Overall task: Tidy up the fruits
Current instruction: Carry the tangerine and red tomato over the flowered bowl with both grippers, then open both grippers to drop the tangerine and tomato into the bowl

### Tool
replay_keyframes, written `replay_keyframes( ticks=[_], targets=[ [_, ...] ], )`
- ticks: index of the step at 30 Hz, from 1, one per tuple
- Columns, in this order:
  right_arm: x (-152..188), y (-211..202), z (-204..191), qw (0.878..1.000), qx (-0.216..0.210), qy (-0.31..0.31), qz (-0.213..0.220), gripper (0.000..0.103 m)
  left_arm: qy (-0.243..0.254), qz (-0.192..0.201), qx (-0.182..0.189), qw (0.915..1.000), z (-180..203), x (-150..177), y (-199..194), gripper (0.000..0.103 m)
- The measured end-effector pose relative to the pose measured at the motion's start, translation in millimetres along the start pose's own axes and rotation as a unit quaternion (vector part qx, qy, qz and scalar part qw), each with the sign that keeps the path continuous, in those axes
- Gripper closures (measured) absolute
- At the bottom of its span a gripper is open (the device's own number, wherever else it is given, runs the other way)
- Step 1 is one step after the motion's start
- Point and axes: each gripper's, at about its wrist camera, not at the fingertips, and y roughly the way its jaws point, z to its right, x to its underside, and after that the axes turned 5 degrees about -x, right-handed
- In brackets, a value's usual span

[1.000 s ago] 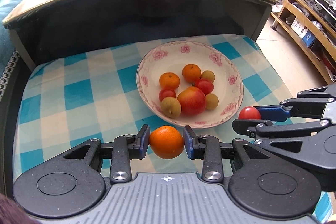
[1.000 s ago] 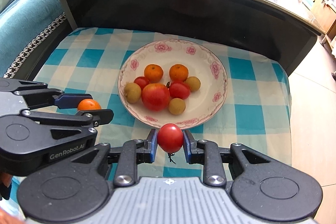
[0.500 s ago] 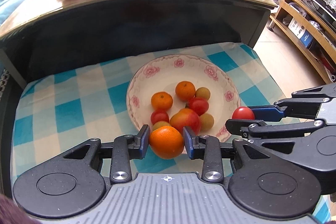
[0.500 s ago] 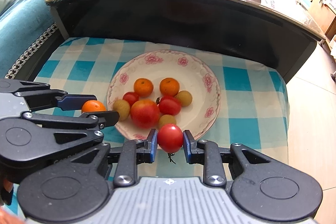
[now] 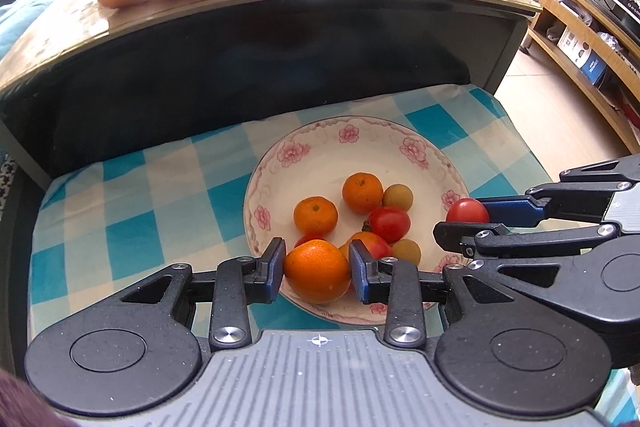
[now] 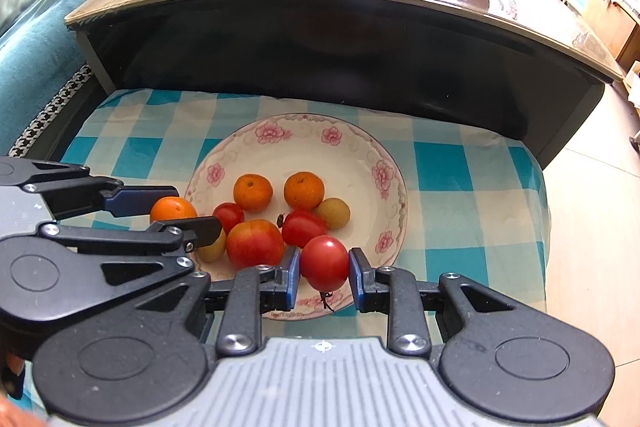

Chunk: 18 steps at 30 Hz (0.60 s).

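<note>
Now over the checked blue-and-white cloth (image 5: 132, 211), both grippers had advanced from its near edge to above the flowered white ceramic plate (image 5: 360, 143) at frame centre. Left gripper (image 5: 318, 269), lower centre: jaws pinching round orange mandarin (image 5: 318, 271). Right gripper (image 6: 324, 269): jaws pinching small red tomato (image 6: 324, 262). Both fruits likely ready for release onto the plate.

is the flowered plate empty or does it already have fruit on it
Not empty. The plate already holds fruit: two small oranges, tomatoes, an apple and small tan fruits.
</note>
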Motion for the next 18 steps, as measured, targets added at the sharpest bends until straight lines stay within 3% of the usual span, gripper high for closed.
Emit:
replay_keyframes(
  ticks=[18],
  targets=[
    [-13, 24, 14, 1.000, 0.002, 0.001, 0.001, 0.074, 0.011, -0.008, -0.012, 0.9998, 2, -6, 23, 0.061]
  ],
)
